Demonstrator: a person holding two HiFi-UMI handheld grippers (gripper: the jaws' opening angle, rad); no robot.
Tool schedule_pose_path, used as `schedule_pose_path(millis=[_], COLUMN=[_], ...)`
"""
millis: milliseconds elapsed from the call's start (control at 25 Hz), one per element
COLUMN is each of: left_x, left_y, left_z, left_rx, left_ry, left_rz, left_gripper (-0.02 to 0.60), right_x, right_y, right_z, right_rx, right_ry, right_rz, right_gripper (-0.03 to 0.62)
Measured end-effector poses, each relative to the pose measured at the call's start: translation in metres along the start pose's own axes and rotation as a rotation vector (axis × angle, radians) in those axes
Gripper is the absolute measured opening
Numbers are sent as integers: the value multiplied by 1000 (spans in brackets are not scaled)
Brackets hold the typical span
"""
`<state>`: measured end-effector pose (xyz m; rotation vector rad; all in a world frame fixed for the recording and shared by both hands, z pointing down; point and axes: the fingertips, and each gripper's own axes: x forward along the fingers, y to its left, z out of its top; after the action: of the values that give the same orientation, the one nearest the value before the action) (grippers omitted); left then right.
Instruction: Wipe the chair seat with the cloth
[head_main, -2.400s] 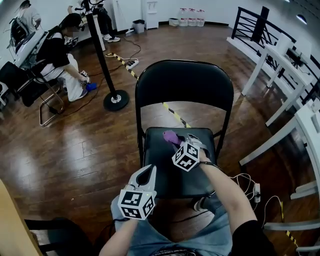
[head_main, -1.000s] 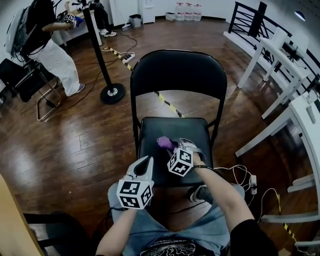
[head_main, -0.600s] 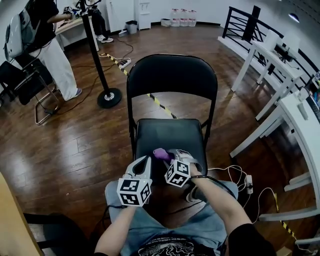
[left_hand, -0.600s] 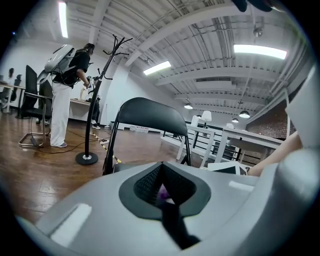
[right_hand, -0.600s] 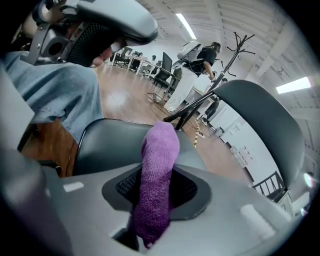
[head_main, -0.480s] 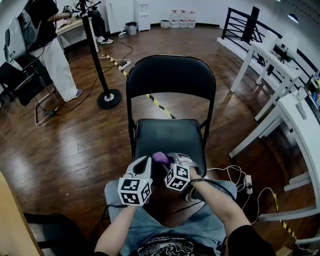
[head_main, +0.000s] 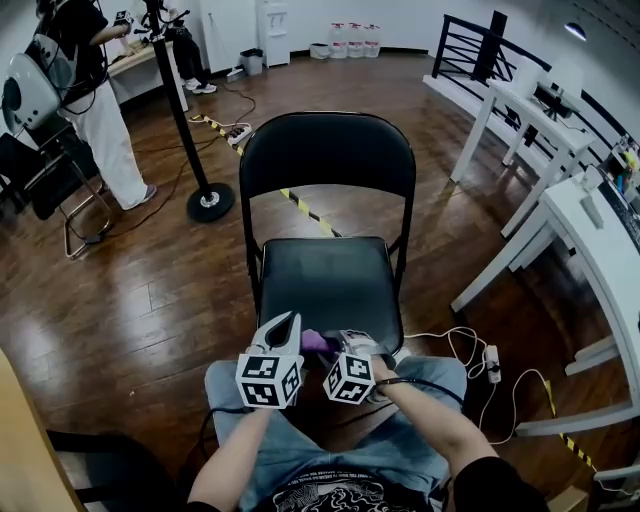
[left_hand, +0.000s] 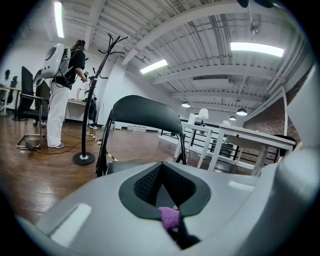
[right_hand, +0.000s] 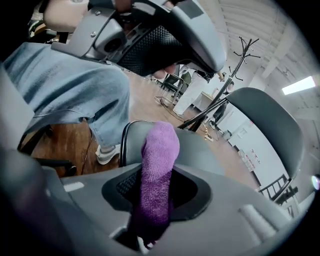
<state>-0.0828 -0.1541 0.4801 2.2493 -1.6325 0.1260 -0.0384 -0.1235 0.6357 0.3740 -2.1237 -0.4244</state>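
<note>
A black folding chair stands before me, its seat under a rounded backrest. My right gripper hovers at the seat's front edge, shut on a purple cloth. In the right gripper view the cloth sticks out from between the jaws of that gripper, over the seat. My left gripper is just left of the cloth, jaws shut with nothing between them. Past the left gripper a bit of the cloth shows, with the backrest beyond.
My knees in jeans are close to the seat's front. A coat stand and a standing person are at the back left. White tables line the right. Cables with a power strip lie on the wooden floor.
The right gripper has drawn the cloth from the back of the seat to its front edge. The left gripper stayed near the front. The person at the back left stood up.
</note>
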Motion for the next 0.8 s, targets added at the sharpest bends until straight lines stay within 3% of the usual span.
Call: schedule_pose_path(millis=[360, 800], left_x=[9, 22], left_y=[-8, -2], left_z=[-1, 5], left_rx=[13, 10], left_ry=[10, 4], left_rz=[-11, -17], left_gripper=[3, 3], right_x=[-4, 5], right_y=[-16, -135], right_z=[-2, -7], right_rx=[15, 51], right_ry=[-18, -11], right_rz=[-15, -150], right_gripper=[118, 118])
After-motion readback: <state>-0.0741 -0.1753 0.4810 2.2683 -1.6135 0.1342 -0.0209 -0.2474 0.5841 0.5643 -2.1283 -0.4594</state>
